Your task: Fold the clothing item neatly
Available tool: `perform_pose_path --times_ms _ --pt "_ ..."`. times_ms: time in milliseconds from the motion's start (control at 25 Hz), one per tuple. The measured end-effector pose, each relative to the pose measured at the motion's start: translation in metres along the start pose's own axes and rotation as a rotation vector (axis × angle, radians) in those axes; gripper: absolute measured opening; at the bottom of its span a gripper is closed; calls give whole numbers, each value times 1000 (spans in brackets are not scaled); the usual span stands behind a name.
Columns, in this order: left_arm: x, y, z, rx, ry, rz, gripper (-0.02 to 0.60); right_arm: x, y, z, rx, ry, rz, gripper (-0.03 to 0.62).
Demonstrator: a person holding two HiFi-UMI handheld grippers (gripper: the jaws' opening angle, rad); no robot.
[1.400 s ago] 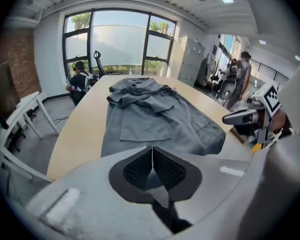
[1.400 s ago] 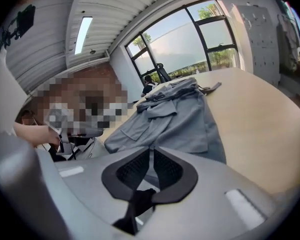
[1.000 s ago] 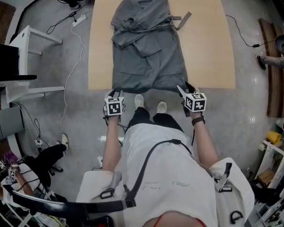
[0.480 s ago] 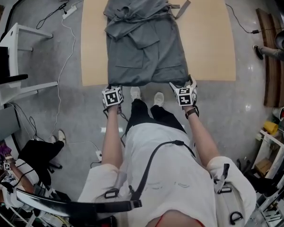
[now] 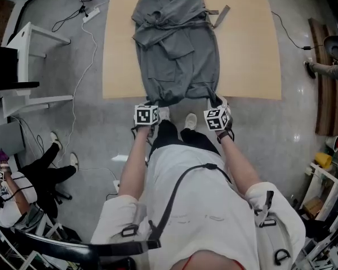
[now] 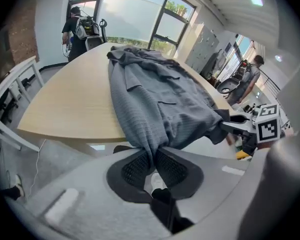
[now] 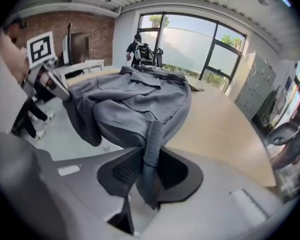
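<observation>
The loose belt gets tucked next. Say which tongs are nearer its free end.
Right. The right tongs grip the robe hem in line with the belt end; the left tongs grip the hem's opposite corner.

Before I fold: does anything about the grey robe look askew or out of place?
The grey fabric robe lies rumpled on the tan wooden table, with its sleeves bunched across the chest. A loose belt end sticks out toward the head view's right. The near hem is gathered narrow and hangs past the table edge.
</observation>
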State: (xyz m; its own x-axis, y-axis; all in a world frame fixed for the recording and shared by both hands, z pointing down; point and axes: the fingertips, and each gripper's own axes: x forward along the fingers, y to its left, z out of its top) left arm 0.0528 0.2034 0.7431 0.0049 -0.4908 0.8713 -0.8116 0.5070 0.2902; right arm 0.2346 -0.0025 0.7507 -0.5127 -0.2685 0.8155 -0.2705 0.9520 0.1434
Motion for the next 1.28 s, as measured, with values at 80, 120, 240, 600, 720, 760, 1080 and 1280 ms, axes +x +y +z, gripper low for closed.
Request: perform_pose_path --times_ms 80,120,240,600,720,760,1080,1280 --pt "-9 -21 -4 7 -22 -45 40 -12 8 9 96 -43 108 98" --pt "-14 -32 -6 6 -36 -73 38 -18 12 12 134 -59 162 98" --pt "-38 -58 -9 -8 -88 -151 38 -45 31 15 251 -77 361 97" --pt "-148 -87 46 -80 -385 -274 38 -127 12 63 380 -241 569 98" --pt "-180 -88 72 -90 -459 -280 38 -148 -3 89 377 -311 550 99" --pt "-187 -88 81 -94 -470 -272 37 -154 -7 99 373 -330 552 98" --pt "-217 -78 204 -76 -624 -311 38 -166 -36 225 325 -504 577 100" --pt "-195 -48 318 -126 -669 -348 40 -125 -86 313 327 -518 542 103"
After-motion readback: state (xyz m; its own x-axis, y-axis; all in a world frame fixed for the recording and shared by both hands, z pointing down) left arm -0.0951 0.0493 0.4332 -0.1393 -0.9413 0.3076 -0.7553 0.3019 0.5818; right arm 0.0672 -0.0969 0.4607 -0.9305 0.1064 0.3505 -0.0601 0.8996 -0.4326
